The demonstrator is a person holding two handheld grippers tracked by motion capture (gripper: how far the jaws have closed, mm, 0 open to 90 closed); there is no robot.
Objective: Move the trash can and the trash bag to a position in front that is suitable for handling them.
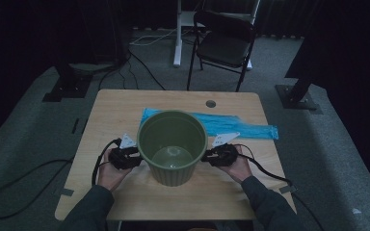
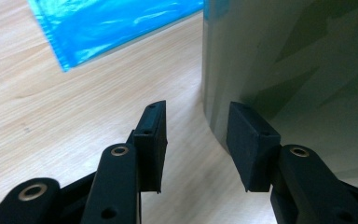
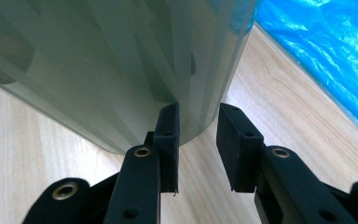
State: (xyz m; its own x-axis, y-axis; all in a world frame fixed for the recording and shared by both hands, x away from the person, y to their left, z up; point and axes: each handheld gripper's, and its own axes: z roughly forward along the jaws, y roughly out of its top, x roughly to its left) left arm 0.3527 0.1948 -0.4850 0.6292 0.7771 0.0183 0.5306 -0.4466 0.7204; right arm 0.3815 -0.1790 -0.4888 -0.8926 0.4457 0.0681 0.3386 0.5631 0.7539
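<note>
A ribbed green pot stands empty in the middle of the wooden table. My left gripper sits against its left side and my right gripper against its right side, each in a hand low over the table. In the left gripper view the jaws stand apart, the right-hand one close to the pot wall. The right gripper view has its jaws apart at the pot's curved edge, with nothing pinched. A flat blue plastic bag lies behind the pot.
The blue bag covers the tabletop just past the pot. A round cable hole sits near the far edge. A black folding chair stands beyond the table, with cables and stand bases on the floor.
</note>
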